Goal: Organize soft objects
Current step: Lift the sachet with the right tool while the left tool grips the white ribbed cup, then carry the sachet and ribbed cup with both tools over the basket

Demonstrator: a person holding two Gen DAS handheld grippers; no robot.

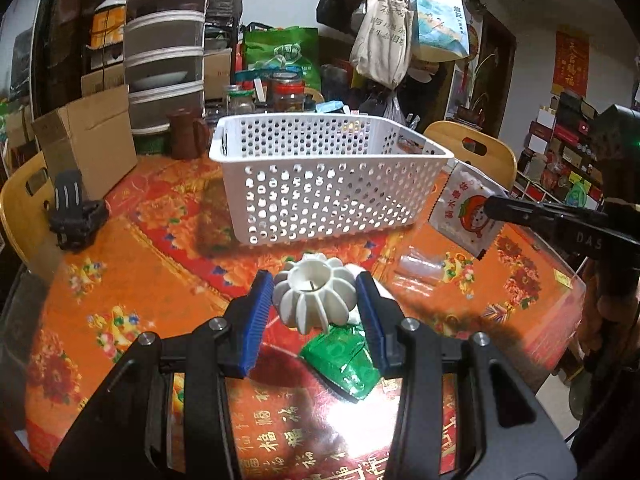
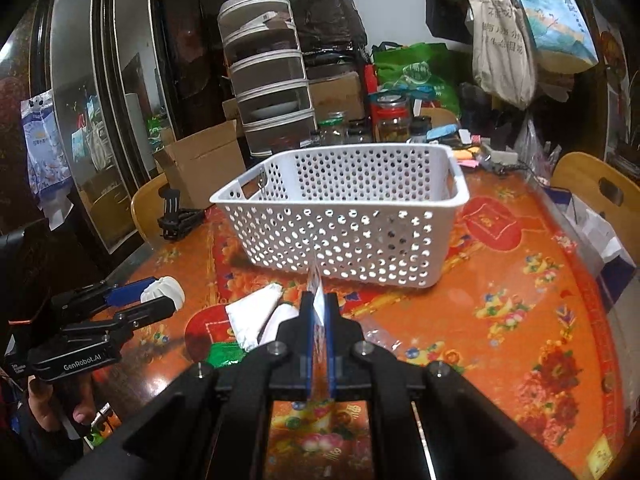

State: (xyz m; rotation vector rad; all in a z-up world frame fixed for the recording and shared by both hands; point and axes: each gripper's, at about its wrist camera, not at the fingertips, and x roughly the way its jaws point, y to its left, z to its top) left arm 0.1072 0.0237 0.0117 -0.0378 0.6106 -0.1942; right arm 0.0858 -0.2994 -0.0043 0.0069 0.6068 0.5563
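My left gripper (image 1: 315, 292) is shut on a white ribbed soft ball (image 1: 314, 290), held above the table; it also shows in the right wrist view (image 2: 162, 290). My right gripper (image 2: 319, 306) is shut on a white snack packet with a tomato face (image 1: 466, 212), seen edge-on in its own view (image 2: 318, 292). A white perforated basket (image 1: 320, 178) (image 2: 344, 216) stands on the table beyond both grippers. A green foil packet (image 1: 344, 360) (image 2: 224, 356) and a white packet (image 2: 254, 316) lie on the table.
The table has an orange and red floral cover (image 2: 500, 300). A clear plastic wrapper (image 1: 420, 272) lies right of the ball. A black clamp (image 1: 74, 216), a cardboard box (image 1: 88, 148), jars (image 1: 286, 92) and wooden chairs (image 1: 476, 148) ring the table.
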